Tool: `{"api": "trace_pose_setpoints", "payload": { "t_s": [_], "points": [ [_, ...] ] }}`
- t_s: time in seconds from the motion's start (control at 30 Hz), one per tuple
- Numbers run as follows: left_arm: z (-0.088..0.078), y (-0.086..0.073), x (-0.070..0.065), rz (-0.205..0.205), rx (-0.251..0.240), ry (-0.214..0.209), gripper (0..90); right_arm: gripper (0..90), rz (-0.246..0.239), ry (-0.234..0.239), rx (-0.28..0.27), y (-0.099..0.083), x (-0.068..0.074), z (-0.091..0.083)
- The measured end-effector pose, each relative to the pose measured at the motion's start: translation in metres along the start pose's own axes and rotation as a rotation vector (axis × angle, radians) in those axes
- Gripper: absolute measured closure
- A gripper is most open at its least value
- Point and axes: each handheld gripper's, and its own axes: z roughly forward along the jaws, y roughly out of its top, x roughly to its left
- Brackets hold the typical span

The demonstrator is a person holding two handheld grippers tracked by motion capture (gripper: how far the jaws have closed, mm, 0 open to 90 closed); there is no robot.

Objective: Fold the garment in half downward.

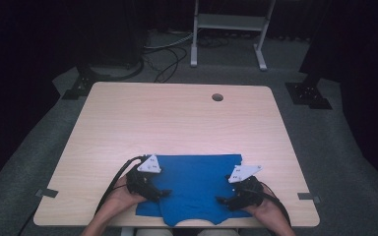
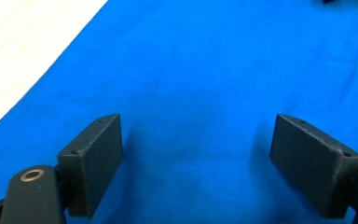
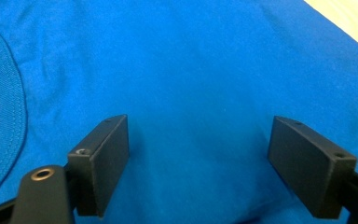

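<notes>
A blue T-shirt (image 1: pixel 194 187) is spread flat on a light wooden table (image 1: pixel 177 118), at the table's near edge, with part of the cloth hanging slightly over that edge. Two hand-held grippers are set over the shirt, one at each side of it.

The left gripper (image 1: pixel 163 193) is held in the person's left hand (image 1: pixel 123 196) above the shirt's left part, its fingers pointed inward toward the middle of the cloth. In the left gripper view, the two black fingers (image 2: pixel 93 163) are seen spread wide, with nothing between them; smooth blue cloth lies beneath and ahead of the fingers. A strip of bare table is seen beyond the shirt's edge, up and to the left of the fingers.

The right gripper (image 1: pixel 222 200) is held in the right hand (image 1: pixel 263 206) above the shirt's right part, its fingers also pointed inward. In the right gripper view, its fingers (image 3: pixel 100 163) are likewise spread wide and nothing is held. Blue cloth lies beneath and ahead of them, and the ribbed collar (image 3: pixel 14 107) of the shirt is seen curving to the left of the left finger. A corner of bare table is seen far ahead to the right.

A grey three-cornered plate sits on top of each gripper. It cannot be told whether the fingers touch the cloth.
</notes>
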Motion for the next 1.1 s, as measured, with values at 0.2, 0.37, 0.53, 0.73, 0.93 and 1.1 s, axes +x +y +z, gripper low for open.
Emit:
{"api": "trace_pose_setpoints", "payload": {
  "t_s": [0.2, 0.37, 0.53, 0.73, 0.93, 1.1],
  "points": [
    [0.008, 0.008, -0.003, -0.007, 0.002, 0.013, 14.5, 20.6, -0.009, 0.021, 0.017, -0.005, -0.005, -0.007],
    [0.02, 0.02, -0.01, -0.006, 0.016, 0.023, 14.6, 20.7, -0.01, 0.03, 0.027, -0.014, -0.013, -0.016],
    [0.033, 0.032, -0.017, 0.01, 0.016, 0.025, 14.6, 20.7, -0.006, 0.027, 0.036, -0.026, -0.025, -0.028],
    [0.045, 0.043, -0.023, 0.01, 0.013, 0.023, 14.6, 20.7, -0.002, 0.022, 0.038, -0.037, -0.035, -0.038],
    [0.053, 0.051, -0.025, 0.006, 0.009, 0.018, 14.6, 20.7, 0.01, 0.018, 0.045, -0.044, -0.041, -0.045],
    [0.059, 0.056, -0.027, 0.011, 0.006, 0.021, 14.6, 20.7, 0.016, 0.015, 0.04, -0.052, -0.045, -0.052]
  ]
}}
